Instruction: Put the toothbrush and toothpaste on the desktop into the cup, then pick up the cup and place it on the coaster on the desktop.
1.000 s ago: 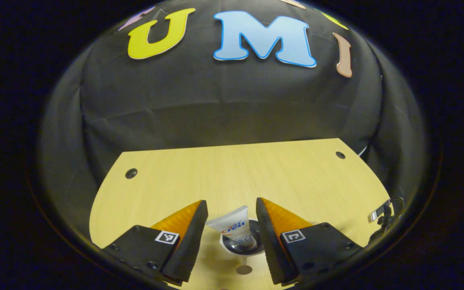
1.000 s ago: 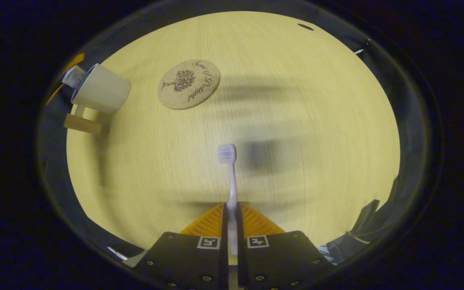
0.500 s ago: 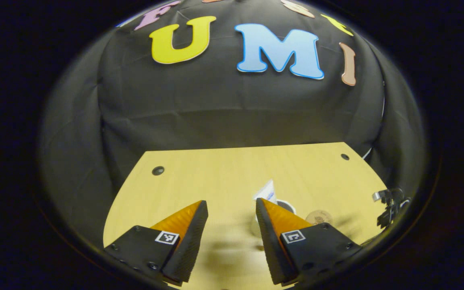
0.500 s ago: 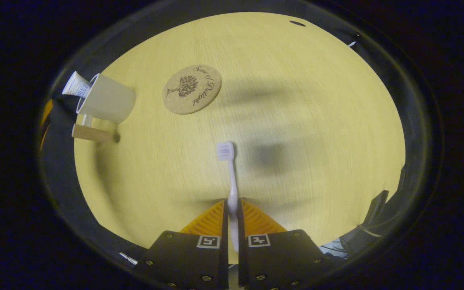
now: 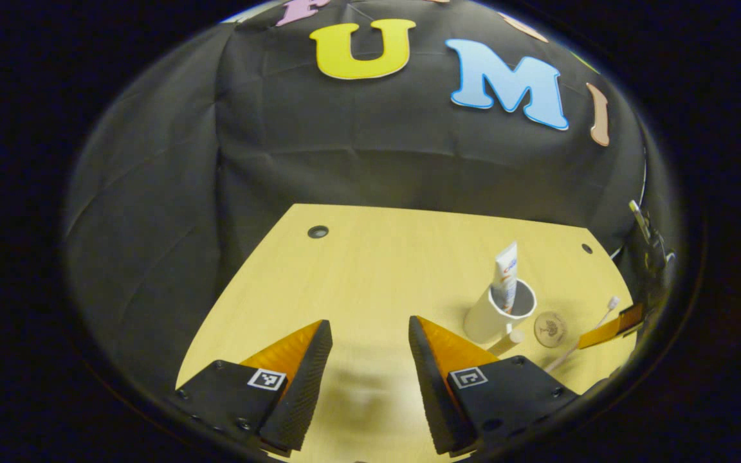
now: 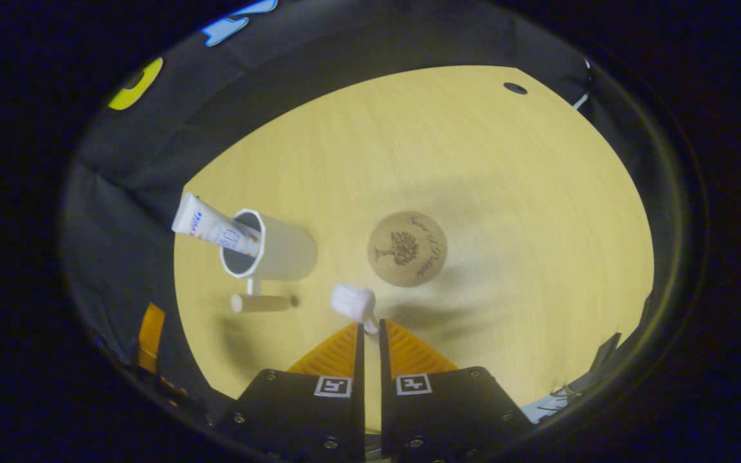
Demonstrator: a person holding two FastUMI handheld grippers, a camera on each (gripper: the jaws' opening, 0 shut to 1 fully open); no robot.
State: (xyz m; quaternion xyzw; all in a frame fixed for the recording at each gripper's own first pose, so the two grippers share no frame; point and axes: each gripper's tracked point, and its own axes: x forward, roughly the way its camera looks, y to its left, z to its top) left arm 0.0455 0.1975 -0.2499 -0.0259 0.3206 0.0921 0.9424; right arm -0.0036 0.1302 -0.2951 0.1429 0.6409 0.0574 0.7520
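While the left gripper (image 5: 365, 334) hangs wide open and empty over the desktop (image 5: 370, 263), the toothpaste (image 6: 211, 227) stands in the cup (image 6: 274, 253), the coaster (image 6: 407, 248) lies just right, and the right gripper (image 6: 368, 329) pinches the toothbrush (image 6: 356, 303)

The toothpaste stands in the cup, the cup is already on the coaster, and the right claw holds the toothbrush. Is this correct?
One part is wrong: the cup is not on the coaster. The right gripper view shows it on the desktop beside the coaster, apart from it. The toothpaste is in the cup, and the right claw holds the toothbrush.
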